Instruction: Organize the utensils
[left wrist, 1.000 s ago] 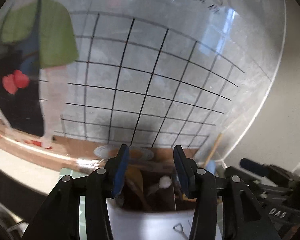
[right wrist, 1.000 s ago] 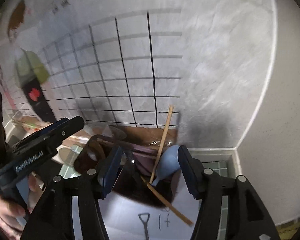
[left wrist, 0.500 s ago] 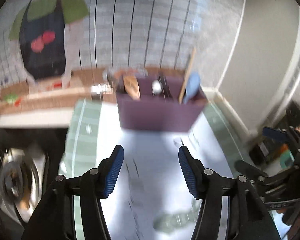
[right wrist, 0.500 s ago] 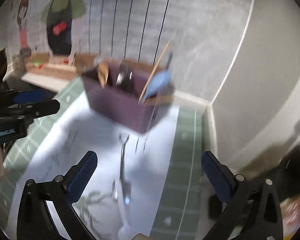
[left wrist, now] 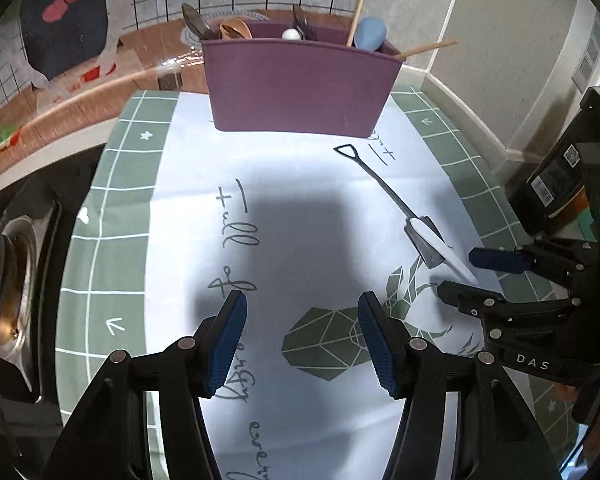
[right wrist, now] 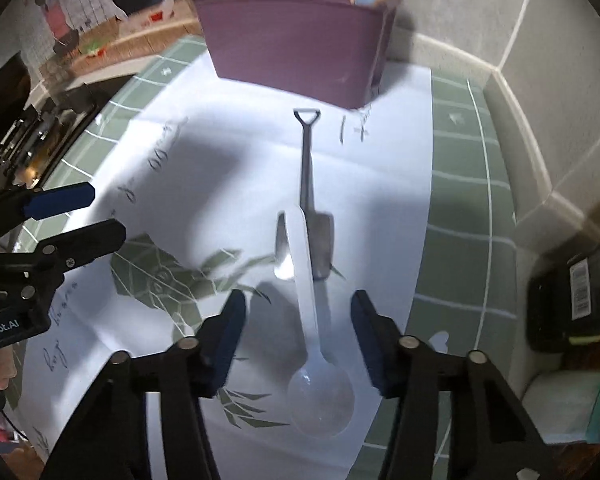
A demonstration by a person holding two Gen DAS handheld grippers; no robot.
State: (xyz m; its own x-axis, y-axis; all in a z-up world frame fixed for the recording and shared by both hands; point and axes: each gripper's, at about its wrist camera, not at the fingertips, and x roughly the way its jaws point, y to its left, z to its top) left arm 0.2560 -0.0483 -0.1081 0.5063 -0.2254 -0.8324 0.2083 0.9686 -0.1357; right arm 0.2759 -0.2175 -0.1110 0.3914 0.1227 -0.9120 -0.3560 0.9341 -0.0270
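Printed white and green mat [left wrist: 112, 216] spread under everything. Purple utensil caddy [left wrist: 300, 84] upright at its far edge, stuffed with spoons and chopsticks. Right gripper [right wrist: 298, 322] just been closing, jaws apart astride the white plastic spoon [right wrist: 306, 300], pads not touching it. Left gripper [left wrist: 300, 330] released, nothing between. Spoon handle lying across the blade of the shovel-shaped metal spoon [right wrist: 310, 192].

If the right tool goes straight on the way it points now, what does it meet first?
Probably the white plastic spoon: its handle lies between the open jaws of the right tool, which have just been closing. Depth is unclear; the pads look short of it.
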